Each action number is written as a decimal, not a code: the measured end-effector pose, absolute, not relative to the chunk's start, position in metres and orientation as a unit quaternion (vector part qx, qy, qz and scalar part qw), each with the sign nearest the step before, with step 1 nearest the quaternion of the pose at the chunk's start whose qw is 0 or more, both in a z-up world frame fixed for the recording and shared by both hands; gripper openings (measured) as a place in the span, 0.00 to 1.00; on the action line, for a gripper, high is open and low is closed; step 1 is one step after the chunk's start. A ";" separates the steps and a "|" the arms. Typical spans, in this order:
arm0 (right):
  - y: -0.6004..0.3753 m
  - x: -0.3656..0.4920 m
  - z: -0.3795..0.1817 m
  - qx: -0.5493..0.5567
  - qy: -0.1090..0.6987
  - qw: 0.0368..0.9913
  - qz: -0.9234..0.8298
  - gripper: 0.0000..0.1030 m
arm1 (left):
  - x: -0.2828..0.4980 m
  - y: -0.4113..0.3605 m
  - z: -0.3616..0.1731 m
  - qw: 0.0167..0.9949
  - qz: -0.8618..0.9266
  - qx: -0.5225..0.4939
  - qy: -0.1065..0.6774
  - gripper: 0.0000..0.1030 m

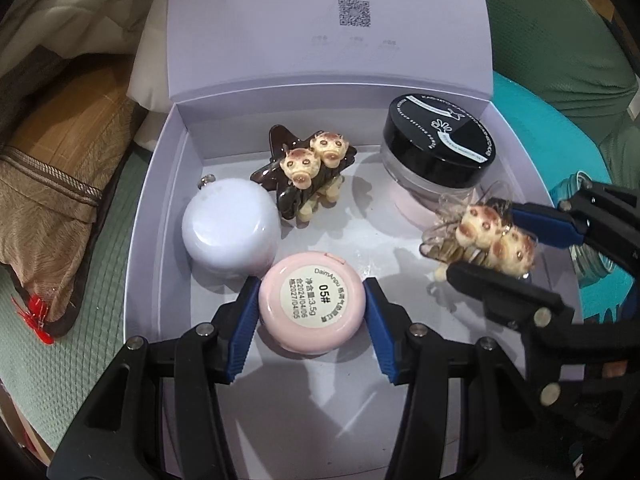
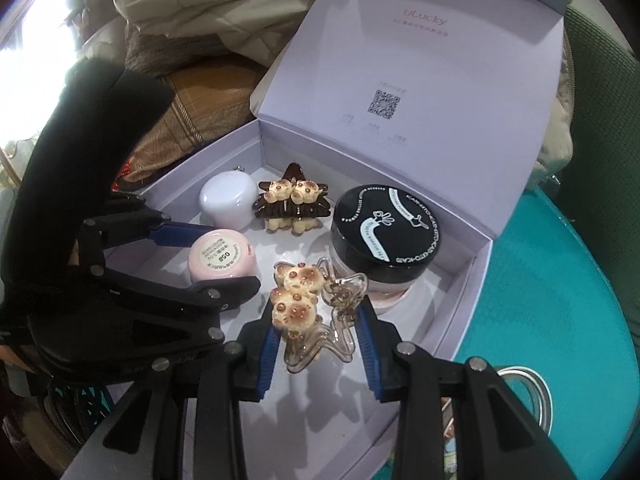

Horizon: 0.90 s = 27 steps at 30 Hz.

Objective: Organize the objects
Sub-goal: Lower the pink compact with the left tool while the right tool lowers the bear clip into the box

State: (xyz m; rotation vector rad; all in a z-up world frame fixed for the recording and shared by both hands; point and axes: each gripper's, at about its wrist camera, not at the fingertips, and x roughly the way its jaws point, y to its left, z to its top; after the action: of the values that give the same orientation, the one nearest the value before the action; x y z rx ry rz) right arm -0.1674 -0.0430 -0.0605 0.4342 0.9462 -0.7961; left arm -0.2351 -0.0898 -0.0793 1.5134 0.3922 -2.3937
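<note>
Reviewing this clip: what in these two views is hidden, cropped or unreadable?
- Faint print under the QR code on the box lid: too small, both views.
- Glass jar outside the box: left view, blocked by the right tool.
- Whether the left tool touches the pink compact: unclear.
</note>
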 end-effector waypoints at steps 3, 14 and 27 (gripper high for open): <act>-0.043 -0.168 -0.058 0.202 0.438 0.794 -0.371 0.35 | -0.237 -0.090 -0.081 0.140 -0.826 0.529 0.135 0.48; -0.046 -0.161 -0.065 0.198 0.458 0.783 -0.371 0.35 | -0.238 -0.091 -0.081 0.141 -0.824 0.532 0.135 0.48; -0.045 -0.151 -0.074 0.179 0.494 0.771 -0.361 0.35 | -0.227 -0.083 -0.080 0.155 -0.812 0.542 0.148 0.48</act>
State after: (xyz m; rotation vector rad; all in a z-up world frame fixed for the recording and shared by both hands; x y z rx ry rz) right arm -0.1514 -0.0455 -0.0739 0.3878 1.0713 -0.7823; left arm -0.2272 -0.0829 -0.0799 1.5538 0.4228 -2.3270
